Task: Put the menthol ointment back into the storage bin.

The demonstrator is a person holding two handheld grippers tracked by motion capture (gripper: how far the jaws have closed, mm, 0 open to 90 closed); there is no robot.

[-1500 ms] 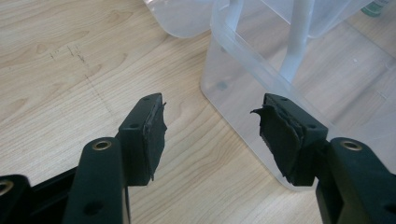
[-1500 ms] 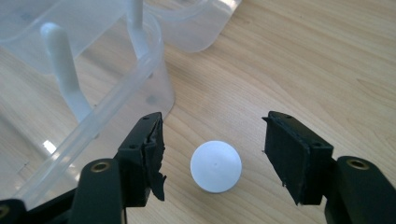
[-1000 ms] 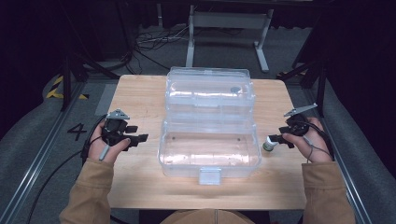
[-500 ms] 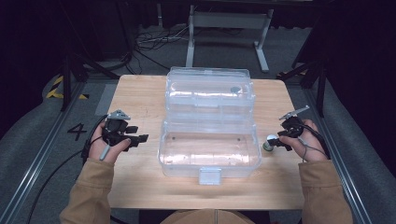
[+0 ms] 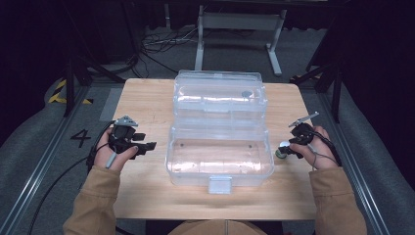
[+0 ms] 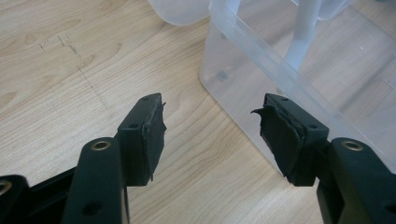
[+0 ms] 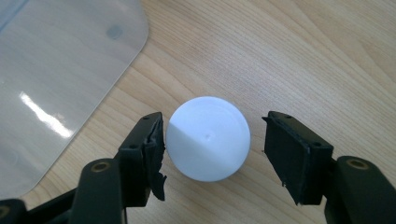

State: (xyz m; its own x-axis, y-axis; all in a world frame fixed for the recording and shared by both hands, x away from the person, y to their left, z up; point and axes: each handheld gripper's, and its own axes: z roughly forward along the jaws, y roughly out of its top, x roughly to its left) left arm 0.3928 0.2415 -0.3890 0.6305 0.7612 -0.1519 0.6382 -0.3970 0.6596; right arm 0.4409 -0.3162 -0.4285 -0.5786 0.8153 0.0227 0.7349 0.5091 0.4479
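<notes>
A clear plastic box (image 5: 220,159) stands open at the table's middle, its lid (image 5: 219,95) laid back behind it. A small white round object (image 5: 282,147) rests on the wood just right of the box. In the right gripper view this white object (image 7: 208,137) lies between the jaws of my right gripper (image 7: 213,117); the left pad is close against it and the right pad stands apart. My right gripper (image 5: 288,149) is open. My left gripper (image 5: 148,145) is open and holds nothing, left of the box; the box wall (image 6: 261,70) is just beyond its right jaw.
A small grey spot (image 5: 246,93) shows in the lid. The wooden table (image 5: 147,105) has bare wood to the left and in front of the box. Metal stands and cables are on the floor beyond the far edge.
My right gripper has shifted slightly left toward the white object. The left gripper and the box have not moved.
</notes>
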